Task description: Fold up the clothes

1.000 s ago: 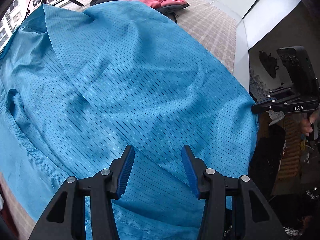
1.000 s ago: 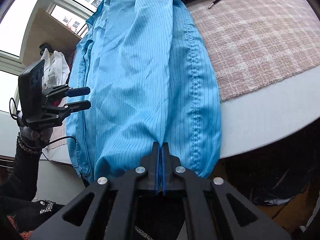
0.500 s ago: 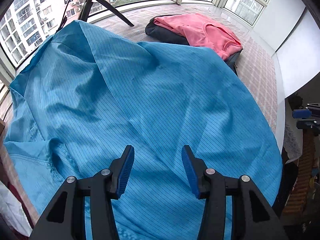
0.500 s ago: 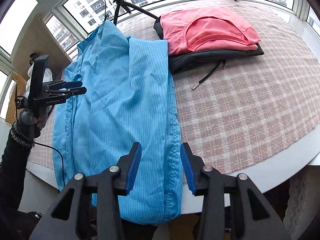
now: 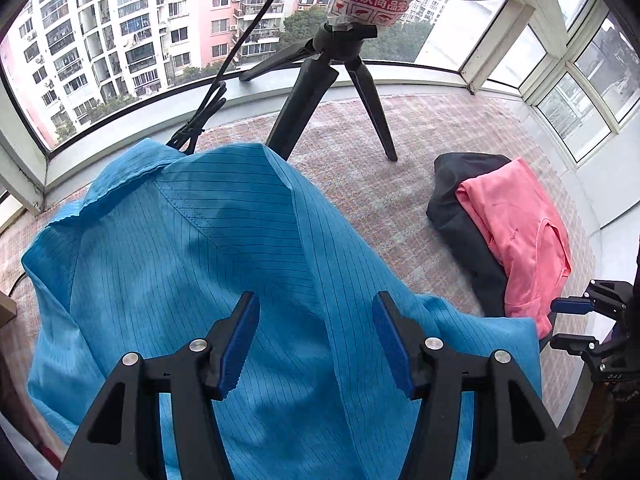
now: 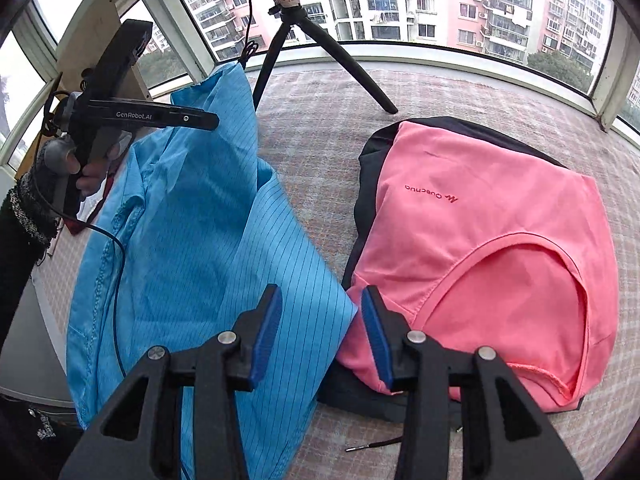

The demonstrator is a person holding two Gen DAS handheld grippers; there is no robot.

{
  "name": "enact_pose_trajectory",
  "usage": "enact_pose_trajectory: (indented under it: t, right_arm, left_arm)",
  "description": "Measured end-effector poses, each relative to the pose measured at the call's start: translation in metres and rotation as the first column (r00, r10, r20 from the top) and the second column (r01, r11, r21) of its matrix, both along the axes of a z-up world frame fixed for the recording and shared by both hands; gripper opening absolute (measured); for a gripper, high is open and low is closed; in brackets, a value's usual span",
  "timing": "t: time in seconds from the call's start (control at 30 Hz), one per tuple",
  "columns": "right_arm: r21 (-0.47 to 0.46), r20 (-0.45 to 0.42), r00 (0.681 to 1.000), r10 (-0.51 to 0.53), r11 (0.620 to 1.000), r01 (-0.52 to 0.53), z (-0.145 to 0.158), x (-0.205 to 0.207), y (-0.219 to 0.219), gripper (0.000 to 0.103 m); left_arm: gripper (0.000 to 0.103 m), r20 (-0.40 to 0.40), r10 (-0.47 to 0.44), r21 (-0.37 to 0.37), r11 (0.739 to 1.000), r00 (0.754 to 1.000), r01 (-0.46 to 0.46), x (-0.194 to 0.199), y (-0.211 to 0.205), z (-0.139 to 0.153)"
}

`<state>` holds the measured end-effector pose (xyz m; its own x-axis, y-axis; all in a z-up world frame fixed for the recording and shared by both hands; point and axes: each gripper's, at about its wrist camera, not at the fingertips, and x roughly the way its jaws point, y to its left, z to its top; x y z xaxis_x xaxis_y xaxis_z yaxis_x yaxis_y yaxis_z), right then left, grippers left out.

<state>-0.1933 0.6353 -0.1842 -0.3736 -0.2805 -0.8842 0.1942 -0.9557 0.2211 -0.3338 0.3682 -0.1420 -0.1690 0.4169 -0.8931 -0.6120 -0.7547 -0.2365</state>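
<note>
A blue pinstriped shirt (image 5: 248,264) lies folded lengthwise on the checked tablecloth (image 5: 360,168). It shows as a long strip in the right wrist view (image 6: 200,248). My left gripper (image 5: 314,342) is open and empty above the shirt's middle. My right gripper (image 6: 320,332) is open and empty, over the shirt's right edge where it meets the pink top (image 6: 480,240). The left gripper also shows in the right wrist view (image 6: 200,118), above the shirt's far left part. The right gripper shows at the right edge of the left wrist view (image 5: 568,320).
A folded pink top (image 5: 516,236) lies on a folded black garment (image 5: 460,216) at the right. A black tripod (image 5: 332,76) stands at the far edge by the windows, also seen in the right wrist view (image 6: 296,36). A black drawstring (image 6: 372,444) lies near the front edge.
One second ago my right gripper was shut on the shirt's hem; it has opened and let go. Both grippers have lifted and moved towards the far end of the table.
</note>
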Motion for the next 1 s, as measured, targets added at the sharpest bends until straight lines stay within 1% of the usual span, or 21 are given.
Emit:
enact_pose_trajectory:
  t: [0.07, 0.2, 0.23, 0.27, 0.3, 0.33, 0.37, 0.4, 0.43, 0.47, 0.53, 0.6, 0.63, 0.7, 0.8, 0.83, 0.87, 0.9, 0.93, 0.97, 1.0]
  right_arm:
    - [-0.014, 0.016, 0.999, 0.045, 0.999, -0.045, -0.007, -0.009, -0.002, 0.042]
    - [-0.054, 0.045, 0.991, 0.123, 0.991, -0.120, -0.023, -0.024, -0.008, 0.046]
    - [-0.047, 0.057, 0.989, 0.137, 0.990, -0.134, -0.027, -0.028, -0.011, 0.047]
    - [-0.038, 0.069, 0.986, 0.151, 0.988, -0.148, -0.031, -0.031, -0.014, 0.048]
    - [-0.025, 0.078, 0.984, 0.163, 0.987, -0.161, -0.036, -0.035, -0.018, 0.048]
    - [-0.033, 0.089, 0.981, 0.173, 0.985, -0.171, -0.039, -0.037, -0.019, 0.048]
    - [-0.045, 0.101, 0.977, 0.186, 0.982, -0.182, -0.043, -0.039, -0.020, 0.048]
    - [-0.072, 0.116, 0.972, 0.204, 0.978, -0.196, -0.046, -0.039, -0.021, 0.042]
    - [-0.076, 0.129, 0.968, 0.215, 0.976, -0.206, -0.049, -0.039, -0.023, 0.031]
    - [-0.078, 0.140, 0.965, 0.223, 0.974, -0.214, -0.050, -0.038, -0.023, 0.002]
    - [-0.075, 0.139, 0.967, 0.212, 0.976, -0.204, -0.049, -0.036, -0.020, 0.002]
    - [-0.110, 0.116, 0.979, 0.165, 0.982, -0.153, -0.042, -0.033, -0.008, 0.002]
    - [-0.133, 0.104, 0.986, 0.134, 0.984, -0.120, -0.037, -0.032, 0.000, 0.002]
    - [-0.194, 0.085, 0.994, 0.071, 0.980, -0.053, -0.032, -0.029, 0.018, 0.002]
    - [-0.222, 0.121, 0.993, -0.005, 0.974, 0.032, -0.041, -0.029, 0.034, 0.002]
    - [-0.205, 0.138, 0.990, -0.024, 0.977, 0.052, -0.045, -0.032, 0.035, 0.003]
    - [-0.188, 0.156, 0.987, -0.043, 0.980, 0.072, -0.049, -0.035, 0.036, 0.005]
    - [-0.172, 0.171, 0.983, -0.060, 0.981, 0.090, -0.052, -0.038, 0.037, 0.010]
    - [-0.164, 0.173, 0.982, -0.070, 0.981, 0.099, -0.051, -0.039, 0.036, 0.011]
    - [-0.151, 0.162, 0.984, -0.070, 0.984, 0.095, -0.048, -0.040, 0.034, 0.012]
    - [-0.134, 0.150, 0.986, -0.070, 0.987, 0.091, -0.044, -0.040, 0.032, 0.016]
  left_arm:
    - [0.058, 0.019, 0.003, 0.018, 1.000, 1.000, -0.003, -0.003, 0.002, -0.002]
    - [0.059, 0.012, 0.010, -0.007, 1.000, 1.000, -0.010, -0.010, 0.010, -0.006]
    - [0.056, 0.006, 0.018, -0.004, 1.000, 1.000, -0.018, -0.012, 0.010, -0.006]
    - [0.045, -0.002, 0.027, 0.003, 1.000, 1.000, -0.027, -0.014, 0.010, -0.006]
    - [0.031, -0.003, 0.032, 0.017, 0.999, 0.999, -0.032, -0.015, 0.009, -0.006]
    - [0.000, -0.006, 0.031, 0.032, 0.999, 1.000, -0.030, -0.015, 0.008, -0.005]
    - [0.000, -0.014, 0.029, 0.041, 0.999, 0.999, -0.029, -0.014, 0.007, -0.003]
    - [0.000, -0.026, 0.025, 0.050, 0.998, 0.999, -0.023, -0.013, 0.005, -0.001]
    - [0.000, -0.041, 0.017, 0.059, 0.998, 0.999, -0.014, -0.012, 0.004, 0.002]
    - [0.000, -0.054, 0.010, 0.067, 0.998, 0.998, -0.006, -0.010, 0.003, 0.005]
    - [0.000, -0.077, 0.001, 0.079, 0.997, 0.997, 0.005, -0.008, -0.001, 0.012]
    - [0.000, -0.119, 0.009, 0.074, 0.997, 0.993, 0.000, -0.006, -0.005, 0.021]
    - [0.000, -0.137, 0.021, 0.089, 0.996, 0.990, -0.008, -0.006, -0.010, 0.026]
    - [0.000, -0.159, 0.055, 0.141, 0.989, 0.986, -0.033, -0.009, -0.021, 0.035]
    - [0.000, -0.133, 0.114, 0.187, 0.978, 0.984, -0.088, -0.022, -0.033, 0.032]
    - [0.000, -0.134, 0.125, 0.172, 0.980, 0.983, -0.101, -0.025, -0.030, 0.027]
    - [0.001, -0.146, 0.124, 0.126, 0.986, 0.981, -0.106, -0.028, -0.023, 0.020]
    - [0.001, -0.153, 0.118, 0.083, 0.991, 0.981, -0.107, -0.029, -0.016, 0.016]
    - [0.005, -0.153, 0.113, 0.052, 0.993, 0.982, -0.106, -0.031, -0.010, 0.013]
    - [0.006, -0.146, 0.115, 0.045, 0.993, 0.983, -0.110, -0.032, -0.007, 0.013]
    - [0.011, -0.137, 0.124, 0.069, 0.991, 0.983, -0.115, -0.033, -0.008, 0.016]
